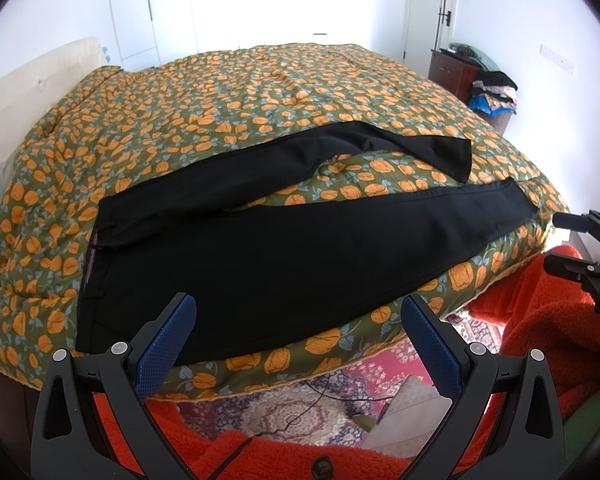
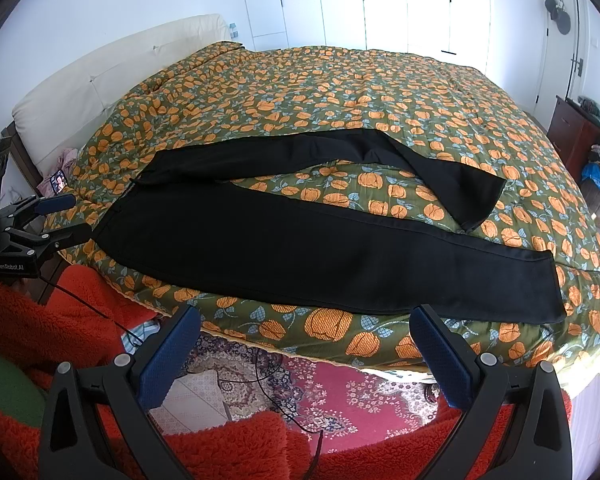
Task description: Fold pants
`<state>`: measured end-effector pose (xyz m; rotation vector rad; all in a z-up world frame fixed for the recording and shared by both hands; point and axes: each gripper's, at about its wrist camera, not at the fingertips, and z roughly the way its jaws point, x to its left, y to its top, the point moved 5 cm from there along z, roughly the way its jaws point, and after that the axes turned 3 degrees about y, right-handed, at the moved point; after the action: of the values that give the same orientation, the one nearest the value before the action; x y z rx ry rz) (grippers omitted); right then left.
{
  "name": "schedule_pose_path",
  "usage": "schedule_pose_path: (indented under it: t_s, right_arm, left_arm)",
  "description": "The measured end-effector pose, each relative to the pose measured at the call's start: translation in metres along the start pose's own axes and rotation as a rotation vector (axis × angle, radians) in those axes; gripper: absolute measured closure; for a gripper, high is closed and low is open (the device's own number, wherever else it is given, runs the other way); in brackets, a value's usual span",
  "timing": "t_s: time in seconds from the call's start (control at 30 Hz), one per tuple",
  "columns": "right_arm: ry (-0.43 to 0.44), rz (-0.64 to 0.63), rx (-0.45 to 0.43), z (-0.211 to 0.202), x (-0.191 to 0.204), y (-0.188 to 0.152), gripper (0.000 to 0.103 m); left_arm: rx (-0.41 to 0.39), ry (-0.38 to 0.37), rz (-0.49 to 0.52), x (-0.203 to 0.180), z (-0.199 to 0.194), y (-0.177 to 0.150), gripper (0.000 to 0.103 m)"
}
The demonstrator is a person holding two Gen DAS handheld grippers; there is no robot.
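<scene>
Black pants (image 1: 268, 248) lie spread flat on the bed, waistband at the left, the two legs splayed apart toward the right; they also show in the right wrist view (image 2: 300, 248). My left gripper (image 1: 298, 308) is open and empty, hovering just off the near bed edge by the waist and near leg. My right gripper (image 2: 304, 320) is open and empty, off the bed edge in front of the near leg. The right gripper shows at the right of the left wrist view (image 1: 560, 240); the left gripper shows at the left of the right wrist view (image 2: 68, 216).
The bed carries a green quilt with orange flowers (image 1: 260, 92). A cream headboard (image 2: 112, 80) is at the left. A patterned red rug (image 2: 340, 392) with a cable lies below. A dark cabinet (image 1: 452, 68) and clothes pile (image 1: 494, 94) stand at the right.
</scene>
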<state>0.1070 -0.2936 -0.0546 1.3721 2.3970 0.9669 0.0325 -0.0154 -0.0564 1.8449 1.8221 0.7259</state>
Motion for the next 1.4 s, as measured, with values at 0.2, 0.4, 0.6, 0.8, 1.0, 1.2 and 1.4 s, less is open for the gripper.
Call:
schedule_pose_path:
  t_s: [0.2, 0.4, 0.6, 0.8, 1.0, 1.2, 1.4]
  right_arm:
    - [0.001, 0.001, 0.001, 0.002, 0.001, -0.002, 0.0]
    - [0.002, 0.002, 0.002, 0.003, 0.0, -0.002, 0.0]
    - [0.004, 0.004, 0.003, 0.003, 0.0, -0.002, 0.0]
    - [0.012, 0.003, -0.006, 0.003, 0.001, -0.001, 0.0]
    - [0.044, 0.012, -0.027, 0.0, 0.001, 0.006, 0.0]
    - [0.099, 0.002, -0.087, -0.005, 0.001, 0.011, 0.0]
    - [0.086, 0.045, -0.101, 0.026, -0.061, 0.029, 0.0]
  left_arm:
    - [0.001, 0.0, 0.0, -0.001, 0.0, 0.0, 0.001]
    - [0.001, 0.0, -0.001, 0.0, 0.0, 0.0, 0.001]
    - [0.001, 0.0, 0.0, 0.0, 0.0, 0.0, 0.001]
    - [-0.001, 0.005, 0.009, -0.004, 0.004, -0.004, 0.001]
    - [-0.007, 0.02, 0.01, 0.0, 0.006, -0.004, 0.001]
    - [-0.01, 0.035, 0.033, -0.002, 0.019, 0.009, 0.001]
    - [-0.05, 0.039, 0.046, -0.012, 0.024, 0.036, 0.001]
